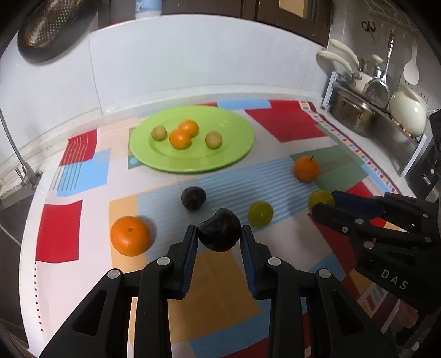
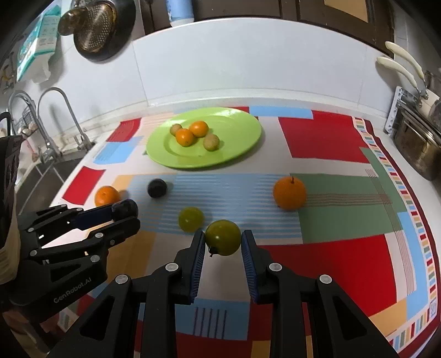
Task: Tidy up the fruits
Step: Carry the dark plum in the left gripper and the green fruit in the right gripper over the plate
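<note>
With the left gripper [image 1: 219,234] clamping a plum [image 1: 219,234] and the right gripper [image 2: 223,239] a green fruit [image 2: 222,237], carry both level to the plate [image 2: 242,148], lowering gently

Background items, kitchen counter.
Patterned tablecloth [image 2: 330,143] fills centre; faucets [image 2: 52,121] at left edge; strainer [image 2: 95,26] hangs upper left; steel pot [image 1: 355,113] at right.
</note>
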`<state>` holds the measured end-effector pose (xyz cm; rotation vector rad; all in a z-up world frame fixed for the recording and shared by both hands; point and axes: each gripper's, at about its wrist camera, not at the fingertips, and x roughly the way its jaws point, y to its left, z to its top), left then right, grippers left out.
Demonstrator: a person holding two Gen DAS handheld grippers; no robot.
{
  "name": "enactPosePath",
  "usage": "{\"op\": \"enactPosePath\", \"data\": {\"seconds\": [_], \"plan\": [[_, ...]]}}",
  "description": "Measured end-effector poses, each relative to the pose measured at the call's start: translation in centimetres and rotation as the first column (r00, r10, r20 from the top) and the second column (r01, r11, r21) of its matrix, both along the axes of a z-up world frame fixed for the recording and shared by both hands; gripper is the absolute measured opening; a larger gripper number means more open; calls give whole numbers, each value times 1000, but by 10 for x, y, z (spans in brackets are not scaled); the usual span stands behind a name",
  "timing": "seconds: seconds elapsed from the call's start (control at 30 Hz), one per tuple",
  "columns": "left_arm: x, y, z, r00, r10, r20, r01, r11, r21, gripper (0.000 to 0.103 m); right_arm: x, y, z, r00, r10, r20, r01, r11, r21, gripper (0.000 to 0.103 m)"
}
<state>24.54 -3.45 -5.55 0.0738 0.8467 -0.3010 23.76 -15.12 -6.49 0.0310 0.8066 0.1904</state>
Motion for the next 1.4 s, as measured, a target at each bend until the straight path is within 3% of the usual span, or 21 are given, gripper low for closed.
{"op": "enactPosePath", "data": {"seconds": [0.83,1.4], "plan": [[26,14,62,987,-2,163,4,1000,-11,31,22,15,58,990,34,140,-40,998,42,28],[96,33,71,988,-21,151,23,1000,-17,31,89,40,77,986,36,164,-41,999,26,28]]}}
